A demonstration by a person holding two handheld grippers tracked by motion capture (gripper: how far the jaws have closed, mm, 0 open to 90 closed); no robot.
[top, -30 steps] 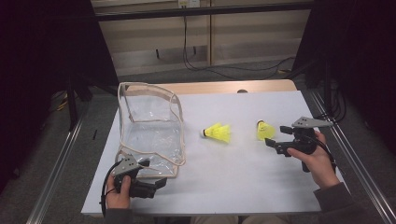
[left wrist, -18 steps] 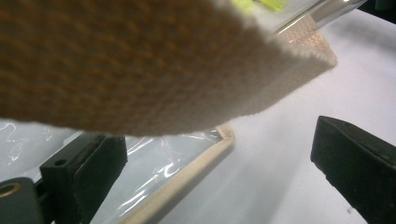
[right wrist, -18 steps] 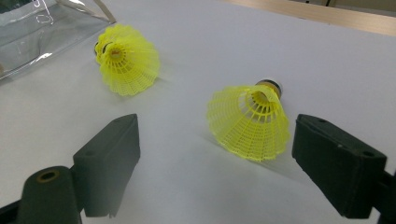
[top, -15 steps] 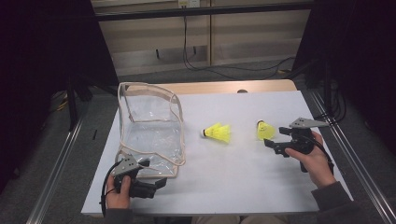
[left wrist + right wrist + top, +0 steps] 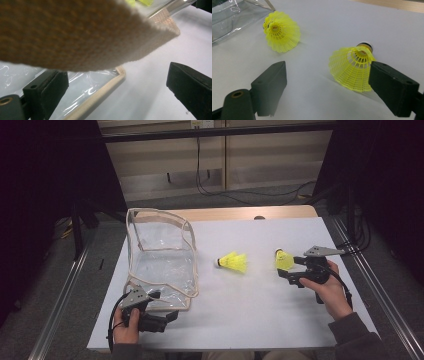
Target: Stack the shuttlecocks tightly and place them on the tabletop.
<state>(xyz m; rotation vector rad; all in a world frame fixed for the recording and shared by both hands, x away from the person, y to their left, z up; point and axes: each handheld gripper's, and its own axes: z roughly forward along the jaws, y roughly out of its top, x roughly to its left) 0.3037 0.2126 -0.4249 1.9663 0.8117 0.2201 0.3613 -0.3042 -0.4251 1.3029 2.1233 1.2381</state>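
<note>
Your right gripper [image 5: 289,269] sits at the right side of the desk [image 5: 260,320], its jaws spread wide and gripping nothing. In the right gripper view, the near shuttlecock [image 5: 352,68] lies on its side between them, its skirt just beside the right jaw; whether they touch, you cannot tell. In the high view that shuttlecock [image 5: 283,259] is right at the jaw tips. The second shuttlecock [image 5: 233,262] lies well left of it, near the middle of the desk, cork end pointing left; in the right gripper view it [image 5: 282,31] lies farther off, close to the bag's corner.

Your left gripper [image 5: 167,317] rests at the near left of the desk, jaws open and gripping nothing. The clear bag [image 5: 160,262] stands on the left with its mouth open, its near edge touching that gripper. In the left gripper view, the bag's woven trim [image 5: 75,37] hangs close over the jaws, and its piped edge [image 5: 105,91] runs between them.
</note>
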